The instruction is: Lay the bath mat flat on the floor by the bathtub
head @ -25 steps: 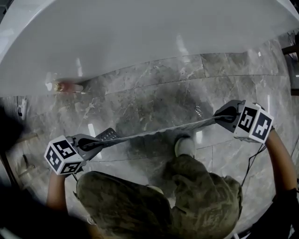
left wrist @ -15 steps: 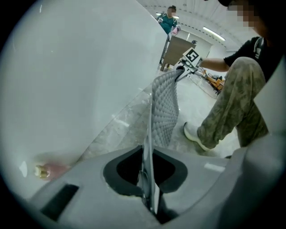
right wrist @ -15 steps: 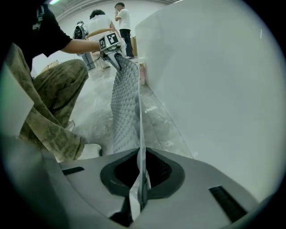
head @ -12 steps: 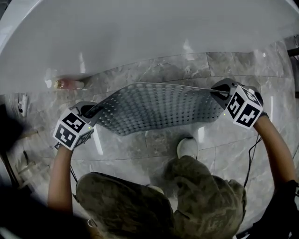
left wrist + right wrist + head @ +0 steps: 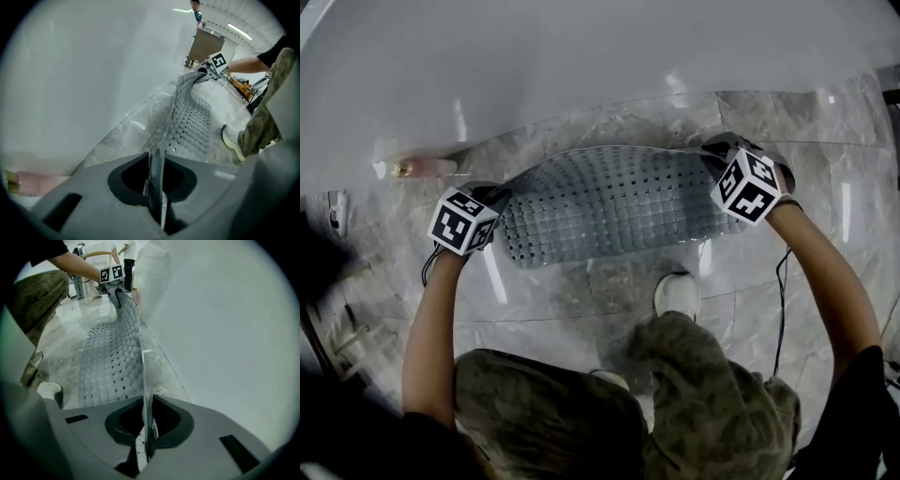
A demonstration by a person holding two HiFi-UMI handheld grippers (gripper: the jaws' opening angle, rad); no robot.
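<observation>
A grey perforated bath mat point(image 5: 614, 204) hangs spread between my two grippers, low over the marble floor point(image 5: 581, 300) beside the white bathtub point(image 5: 581, 66). My left gripper point(image 5: 492, 202) is shut on the mat's left far corner, and the mat point(image 5: 190, 122) runs away from its jaws toward the other gripper. My right gripper point(image 5: 717, 155) is shut on the right far corner, with the mat point(image 5: 112, 357) sagging down to the floor along the tub wall point(image 5: 220, 324). The near edge of the mat rests on or just above the floor; I cannot tell which.
The person's white shoe point(image 5: 677, 292) stands on the floor just in front of the mat. A small bottle point(image 5: 417, 168) lies at the foot of the tub on the left. A cable point(image 5: 780, 300) hangs from the right arm.
Both grippers have gone down and forward toward the tub with the mat. The mat, seen edge-on before, has swung out and now spreads almost flat near the floor.
</observation>
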